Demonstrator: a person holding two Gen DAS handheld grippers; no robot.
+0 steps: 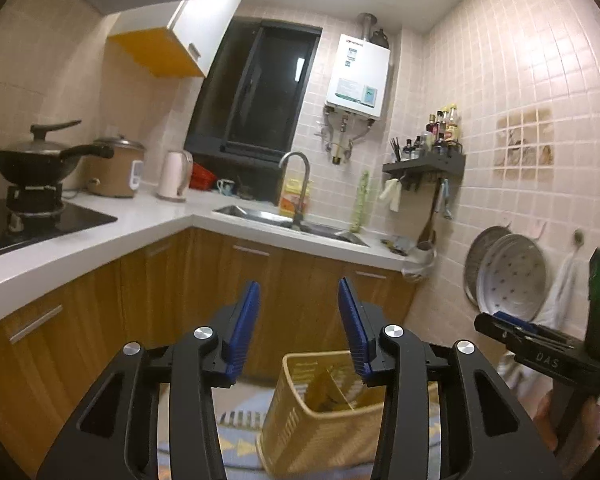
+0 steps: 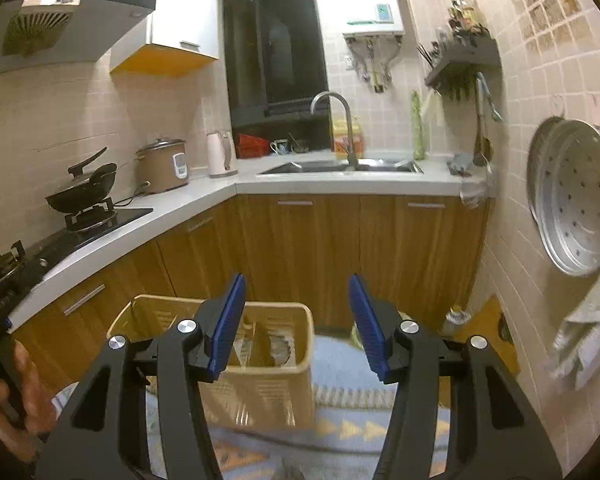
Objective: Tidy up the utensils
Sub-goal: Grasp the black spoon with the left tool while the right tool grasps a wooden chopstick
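- Hovering low in a small kitchen, both grippers face the corner counter; nothing sits between either pair of blue pads.
- Left gripper (image 1: pixel 299 320): jaws apart, gap empty, wooden cabinet doors (image 1: pixel 236 280) visible through it.
- Right gripper (image 2: pixel 296 320): jaws apart, wider gap, empty. In the left wrist view its black body shows at 3 o'clock, held by a hand (image 1: pixel 572 424).
- Utensil basket (image 2: pixel 260 364): tan slatted plastic, standing on a patterned blue rug (image 2: pixel 340 428) on the floor. In the right wrist view it lies at 7 o'clock from the jaw gap, partly behind the left finger. In the left wrist view it sits at 5 o'clock from the gap, below the fingertips.
- Basket contents: dividers and some flat pieces inside; too blurred to identify.
- Left hand (image 2: pixel 16 392) appears at 8 o'clock in the right wrist view, gripping a black handle.
- Counter: sink (image 2: pixel 340 167) with faucet at 12 o'clock, wok (image 2: pixel 84 192) on the stove at 9 to 10 o'clock, rice cooker (image 2: pixel 164 166) and kettle (image 2: pixel 220 154) between them.
- Wall at 3 o'clock: perforated metal trays (image 2: pixel 576 204) hanging.
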